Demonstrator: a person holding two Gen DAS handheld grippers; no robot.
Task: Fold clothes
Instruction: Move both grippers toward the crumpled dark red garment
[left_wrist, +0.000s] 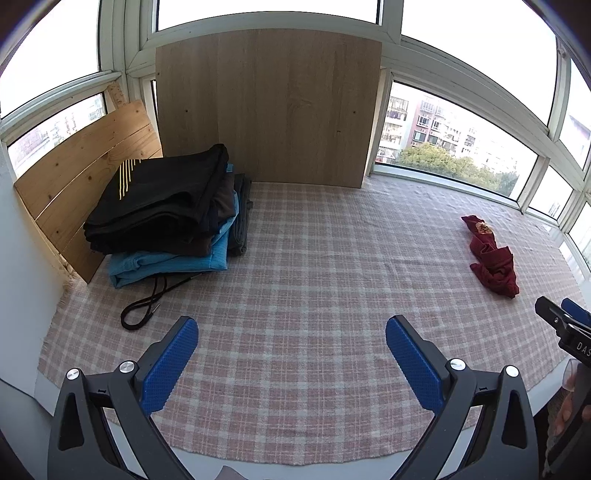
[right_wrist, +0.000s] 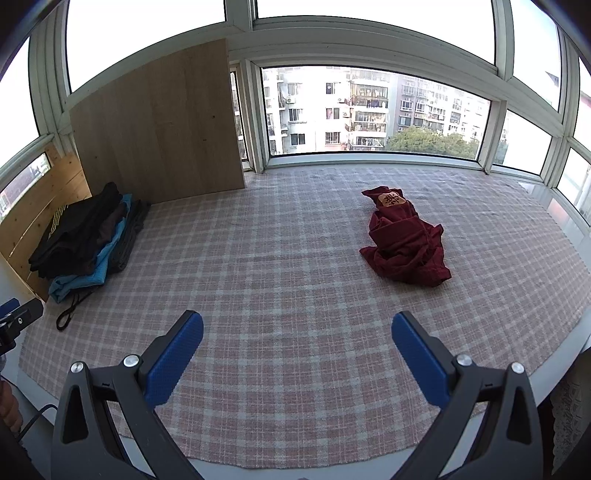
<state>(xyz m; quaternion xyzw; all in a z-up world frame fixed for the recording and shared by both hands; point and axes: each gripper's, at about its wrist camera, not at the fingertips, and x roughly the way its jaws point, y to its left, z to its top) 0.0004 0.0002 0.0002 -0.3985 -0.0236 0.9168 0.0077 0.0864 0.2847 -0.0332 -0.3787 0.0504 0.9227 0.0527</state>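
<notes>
At the far left, a stack of folded clothes (left_wrist: 162, 206) is sitting against pale wooden boards (left_wrist: 266, 103): a smooth black garment with thin yellow stripes on top, something brown beneath, a ribbed blue knit at the bottom, and a black drawstring (left_wrist: 147, 306) trailing out over the pink-and-white checked woven cloth (left_wrist: 314, 258) that is covering the surface. The left gripper (left_wrist: 291, 345) is hovering over bare cloth, its ridged blue pads spread wide and gripping nothing. The right gripper (right_wrist: 297, 341) is doing the same, jaws parted and empty. Farther right, well apart from both, a crumpled dark red garment with a tan printed patch (right_wrist: 404, 238) is lying bunched up, unfolded. This looks like the gap between items; next, the grippers are probably needing to reach the red heap and spread it flat.
</notes>
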